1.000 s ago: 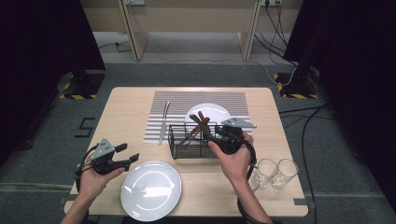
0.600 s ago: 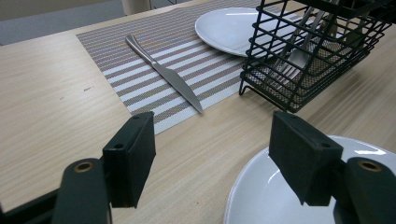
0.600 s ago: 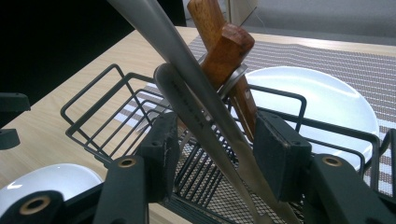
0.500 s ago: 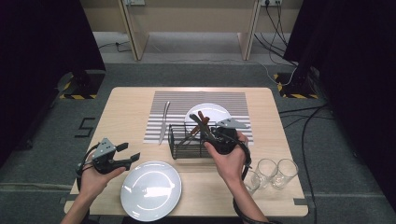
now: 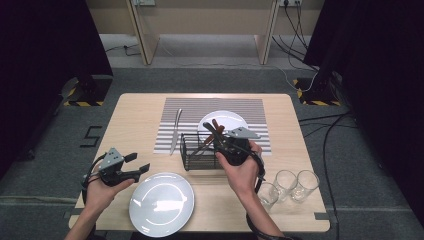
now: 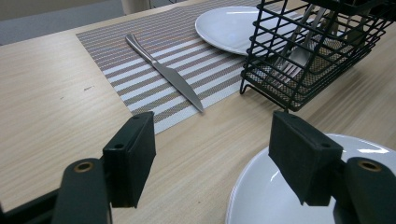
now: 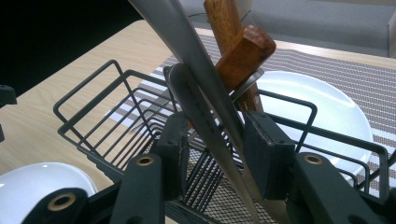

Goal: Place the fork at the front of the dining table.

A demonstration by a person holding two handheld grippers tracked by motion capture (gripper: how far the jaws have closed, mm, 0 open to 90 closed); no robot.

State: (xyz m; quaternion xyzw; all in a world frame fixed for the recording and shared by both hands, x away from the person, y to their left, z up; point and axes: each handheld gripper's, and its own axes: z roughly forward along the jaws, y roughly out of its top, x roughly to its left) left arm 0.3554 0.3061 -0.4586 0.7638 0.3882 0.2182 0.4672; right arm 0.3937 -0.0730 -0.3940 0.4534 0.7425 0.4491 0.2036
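**Right gripper closing around cutlery handles in the wire basket**

The steel cutlery handles (image 7: 201, 93) lean up out of the black wire basket (image 5: 200, 152), which stands at the table's centre, at the near edge of the striped placemat (image 5: 210, 107). Two wooden handles (image 7: 238, 51) rise just behind them. The right gripper (image 7: 217, 144) has its jaws either side of the steel handles; the jaws have just been closing, and the pads sit near the metal, but whether they press on it cannot be told.

A white plate (image 5: 225, 120) lies on the placemat at the basket's 1 o'clock, a table knife (image 5: 175, 131) at its 10 o'clock. A second white plate (image 5: 161, 202) lies at 7 o'clock, near the table's front edge. Three drinking glasses (image 5: 287, 185) stand at 4 o'clock.

The left gripper (image 6: 212, 154) hovers at 8 o'clock, jaws apart and holding nothing, just beside the near plate.
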